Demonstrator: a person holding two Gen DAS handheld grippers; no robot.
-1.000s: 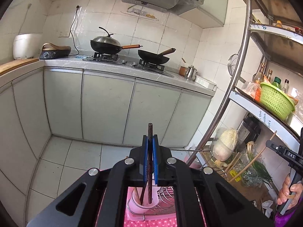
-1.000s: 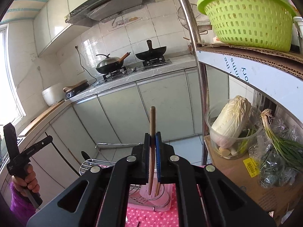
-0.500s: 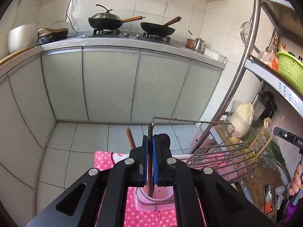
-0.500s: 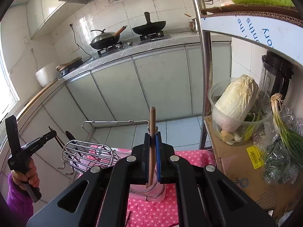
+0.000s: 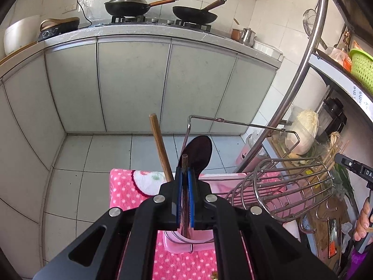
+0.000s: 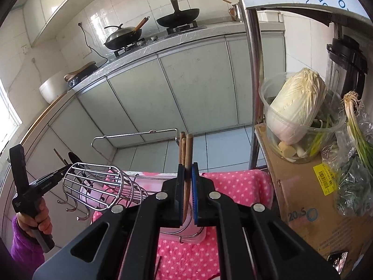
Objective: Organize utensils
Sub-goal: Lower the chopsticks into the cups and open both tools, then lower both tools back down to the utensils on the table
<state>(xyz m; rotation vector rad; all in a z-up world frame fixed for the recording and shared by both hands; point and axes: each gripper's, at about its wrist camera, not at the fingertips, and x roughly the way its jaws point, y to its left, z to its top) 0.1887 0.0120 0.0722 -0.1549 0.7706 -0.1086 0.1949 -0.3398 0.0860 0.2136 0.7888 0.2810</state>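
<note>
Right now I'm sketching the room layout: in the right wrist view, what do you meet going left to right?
Hand gripping the left gripper → wire utensil basket → right gripper shut on a chopstick → steel shelf post → cabbage in a tub → green onions.

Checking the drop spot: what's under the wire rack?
A pink tray on a pink dotted towel. The left gripper and right gripper hide the tray's inside.

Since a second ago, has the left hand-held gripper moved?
Yes. The left hand-held gripper, shut on a dark chopstick, has come down: the stove counter sits higher in its view, and the pink holder cup now lies right below.
</note>
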